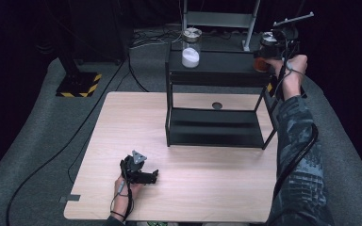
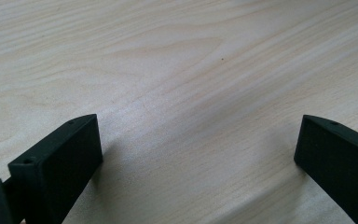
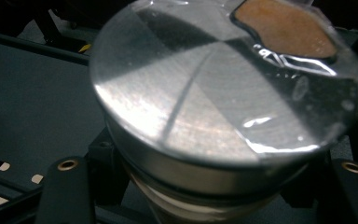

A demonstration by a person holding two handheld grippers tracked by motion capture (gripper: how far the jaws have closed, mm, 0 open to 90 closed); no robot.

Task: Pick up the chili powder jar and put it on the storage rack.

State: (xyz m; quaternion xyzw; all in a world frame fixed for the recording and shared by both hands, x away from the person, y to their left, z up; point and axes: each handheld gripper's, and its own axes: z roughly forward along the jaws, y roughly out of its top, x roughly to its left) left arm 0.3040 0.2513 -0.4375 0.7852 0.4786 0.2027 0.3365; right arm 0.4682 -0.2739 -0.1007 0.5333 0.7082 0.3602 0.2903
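Dark grey carpet surrounds the pale wooden table [image 1: 193, 188], where a black 2-tier metal shelf [image 1: 217, 70] stands at the far side. At the top tier's right end the right gripper [image 1: 269, 52] has its jaws clamped on a clear glass jar with a brushed metal lid [image 3: 205, 98] and orange-brown contents — seen close in the right gripper view. The left gripper [image 1: 141, 175] rests on the tabletop, jaws wide apart, nothing between them. Another clear jar of white powder [image 1: 191, 48] stands on the top tier's left — well apart.

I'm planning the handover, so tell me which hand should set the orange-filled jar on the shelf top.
Right. The right gripper is already shut on the jar at the right end of the shelf top. The left gripper rests open and empty on the table, far from the shelf.
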